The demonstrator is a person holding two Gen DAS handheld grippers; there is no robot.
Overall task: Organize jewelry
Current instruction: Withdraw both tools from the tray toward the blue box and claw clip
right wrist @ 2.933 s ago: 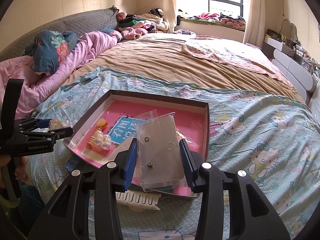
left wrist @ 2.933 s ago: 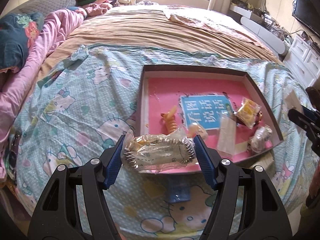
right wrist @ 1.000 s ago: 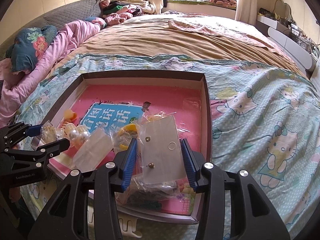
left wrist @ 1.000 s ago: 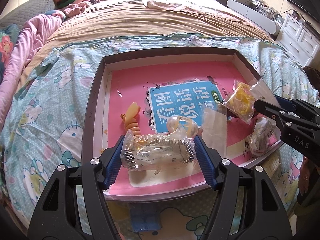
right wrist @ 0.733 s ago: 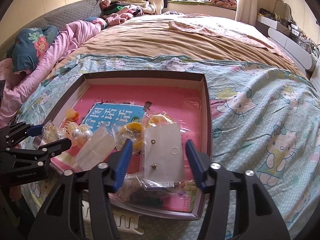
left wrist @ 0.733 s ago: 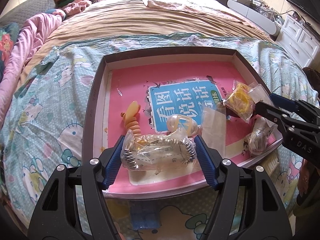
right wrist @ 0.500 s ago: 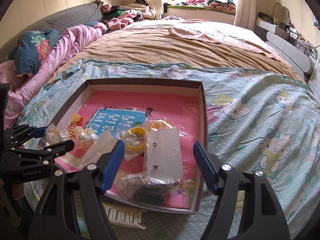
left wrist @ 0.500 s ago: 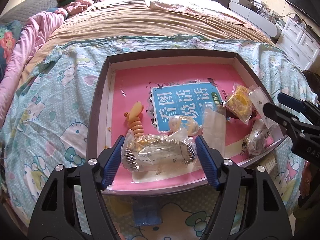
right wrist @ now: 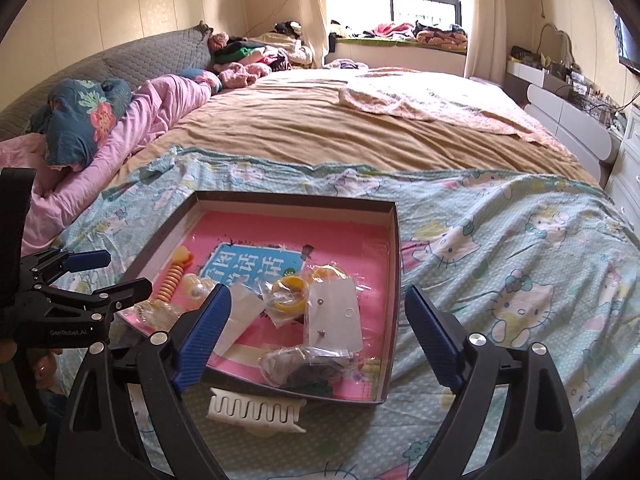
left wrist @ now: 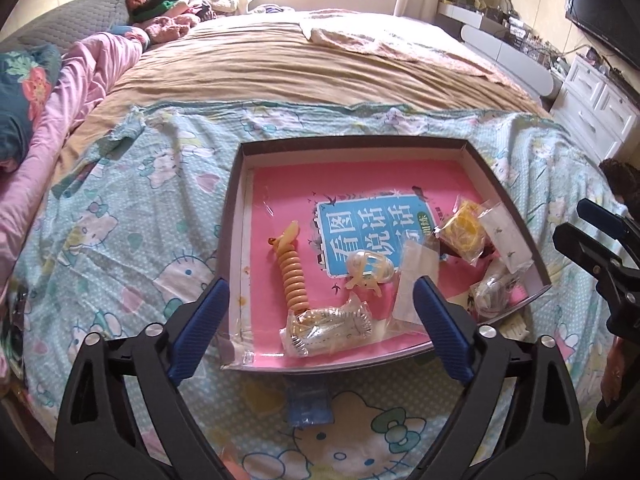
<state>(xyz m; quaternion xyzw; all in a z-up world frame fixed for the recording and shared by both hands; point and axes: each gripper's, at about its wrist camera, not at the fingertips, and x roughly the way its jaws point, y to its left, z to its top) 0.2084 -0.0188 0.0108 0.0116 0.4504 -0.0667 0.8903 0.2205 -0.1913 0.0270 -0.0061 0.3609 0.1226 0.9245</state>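
A shallow dark-rimmed box (left wrist: 230, 216) with a pink floor lies on the bed; it also shows in the right wrist view (right wrist: 394, 240). In it lie a bagged silver bracelet (left wrist: 328, 330) at the near edge, an orange spiral piece (left wrist: 294, 272), a pearly hair piece (left wrist: 368, 270), a bagged yellow ring (left wrist: 464, 230) and a clear bag with earrings (right wrist: 334, 316). My left gripper (left wrist: 320, 330) is open, just behind the bracelet bag. My right gripper (right wrist: 318, 338) is open, above and behind the earring bag.
A white comb-like clip (right wrist: 254, 406) lies on the Hello Kitty sheet (right wrist: 500, 280) just outside the box's near edge. A blue packet (left wrist: 310, 406) lies on the sheet below the box. Pink bedding (right wrist: 120, 136) lies left, white drawers (left wrist: 596, 108) stand right.
Both grippers opened and let go of their bags, which now lie in the box. Both grippers have pulled back and up from the box.
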